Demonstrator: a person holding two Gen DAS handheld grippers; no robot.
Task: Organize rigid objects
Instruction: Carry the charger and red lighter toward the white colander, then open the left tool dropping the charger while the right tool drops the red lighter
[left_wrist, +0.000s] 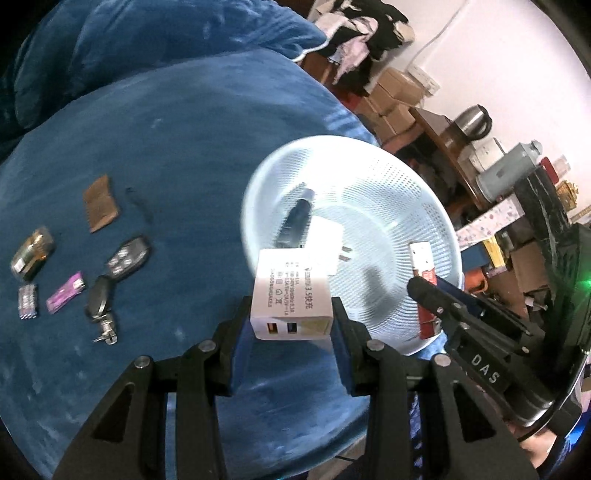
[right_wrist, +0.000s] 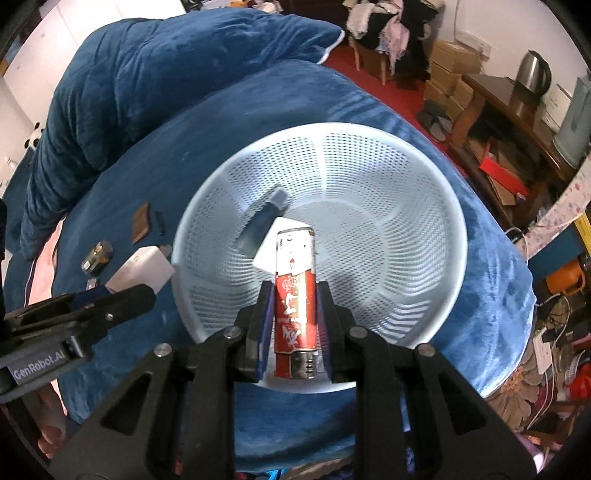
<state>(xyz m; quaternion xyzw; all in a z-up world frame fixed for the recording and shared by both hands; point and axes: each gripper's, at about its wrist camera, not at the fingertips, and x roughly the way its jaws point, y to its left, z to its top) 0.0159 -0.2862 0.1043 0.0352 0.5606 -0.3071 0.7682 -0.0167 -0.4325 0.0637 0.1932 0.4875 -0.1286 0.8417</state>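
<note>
My left gripper (left_wrist: 291, 314) is shut on a white USB charger (left_wrist: 290, 295), held above the blue blanket at the near-left rim of the pale blue mesh basket (left_wrist: 417, 199). My right gripper (right_wrist: 293, 306) is shut on a red and white lighter (right_wrist: 295, 299), held over the basket (right_wrist: 406, 177). In the basket lie a dark tube (right_wrist: 262, 221) and a white plug adapter (left_wrist: 325, 243). The charger (right_wrist: 142, 267) and left gripper (right_wrist: 92, 302) show at the left of the right wrist view. The lighter (left_wrist: 423, 273) shows in the left wrist view.
On the blanket (left_wrist: 166, 147) to the left lie a brown comb (left_wrist: 100, 203), a remote fob (left_wrist: 127, 258), a car key (left_wrist: 99, 302), a purple packet (left_wrist: 65, 291), batteries (left_wrist: 28, 301) and a small glass bottle (left_wrist: 31, 253). Cluttered shelves and boxes (left_wrist: 395, 99) stand to the right.
</note>
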